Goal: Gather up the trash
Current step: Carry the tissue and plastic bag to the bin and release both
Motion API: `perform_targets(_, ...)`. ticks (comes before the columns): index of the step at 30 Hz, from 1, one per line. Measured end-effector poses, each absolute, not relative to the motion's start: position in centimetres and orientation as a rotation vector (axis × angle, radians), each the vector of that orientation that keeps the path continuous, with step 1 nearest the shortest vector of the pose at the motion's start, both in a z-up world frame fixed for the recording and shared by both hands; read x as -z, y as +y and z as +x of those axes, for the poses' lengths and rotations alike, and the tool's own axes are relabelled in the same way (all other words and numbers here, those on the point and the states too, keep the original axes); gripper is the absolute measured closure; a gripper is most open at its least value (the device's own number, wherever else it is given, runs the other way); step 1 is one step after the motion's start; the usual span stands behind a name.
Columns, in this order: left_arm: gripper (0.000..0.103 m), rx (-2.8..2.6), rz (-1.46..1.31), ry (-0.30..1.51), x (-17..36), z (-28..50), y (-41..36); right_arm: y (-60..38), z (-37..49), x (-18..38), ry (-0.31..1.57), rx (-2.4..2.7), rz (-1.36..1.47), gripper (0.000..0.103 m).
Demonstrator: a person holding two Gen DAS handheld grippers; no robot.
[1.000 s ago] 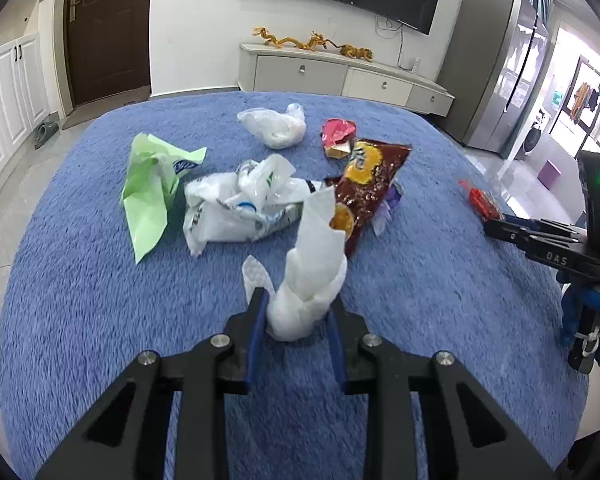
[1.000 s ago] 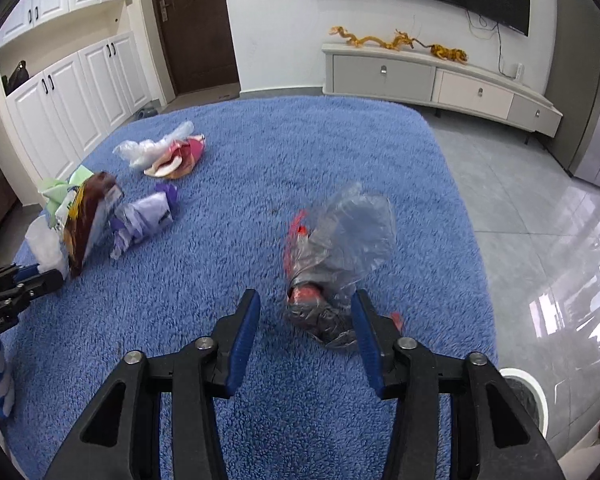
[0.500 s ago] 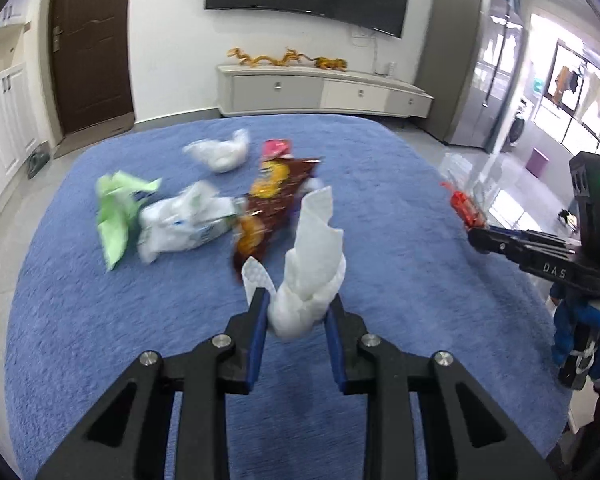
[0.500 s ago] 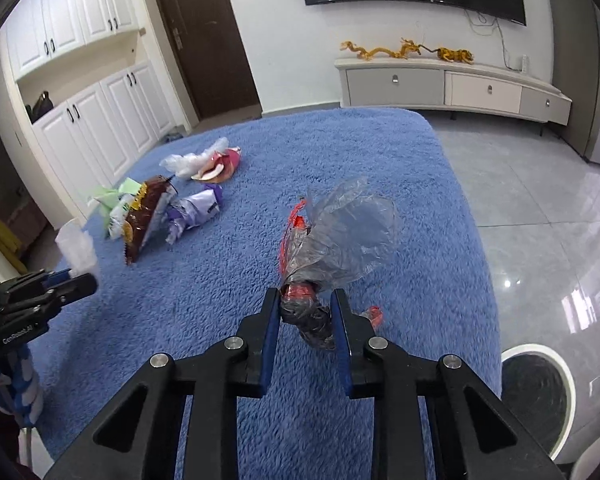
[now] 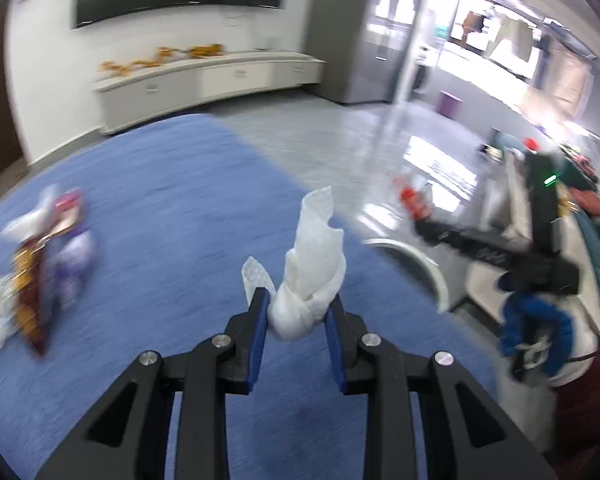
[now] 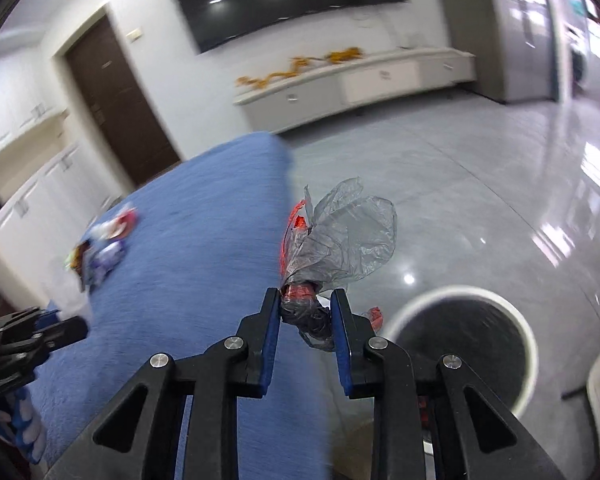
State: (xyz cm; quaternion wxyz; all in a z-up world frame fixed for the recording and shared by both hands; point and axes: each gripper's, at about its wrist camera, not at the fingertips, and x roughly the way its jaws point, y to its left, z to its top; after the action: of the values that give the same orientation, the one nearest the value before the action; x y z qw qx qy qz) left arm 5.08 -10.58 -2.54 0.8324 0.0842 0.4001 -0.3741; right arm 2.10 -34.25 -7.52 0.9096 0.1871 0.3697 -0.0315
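Paper tissue (image 5: 314, 280), white and crumpled, sits at the centre of the left wrist view, pinched between the jaws of the left gripper (image 5: 297, 314) above the blue carpet (image 5: 172, 208). At the left edge of that frame lies a blurred heap of wrappers (image 5: 40, 264). In the right wrist view the right gripper (image 6: 306, 312) has its jaws pressed on a grey plastic bag (image 6: 336, 248) with red inside. A round white-rimmed bin (image 6: 466, 294) stands on the floor at the lower right, just beside the bag.

Each claw (image 5: 296, 312) (image 6: 306, 308) is black angular plastic with silver screws and blue finger pads (image 5: 259, 334).
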Motion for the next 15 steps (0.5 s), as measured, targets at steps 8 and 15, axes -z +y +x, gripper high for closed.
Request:
perform_targets(8,0.076,0.932,0.326,0.882,3.3,5.4,-23.1,-41.7,-1.2,13.3,0.837,0.229,0.552,0.078)
perform_targets(15,0.075,0.983,0.422,0.945,6.4,6.1,-31.6,-45.2,-1.2,17.0,0.876,0.312,0.631,0.074)
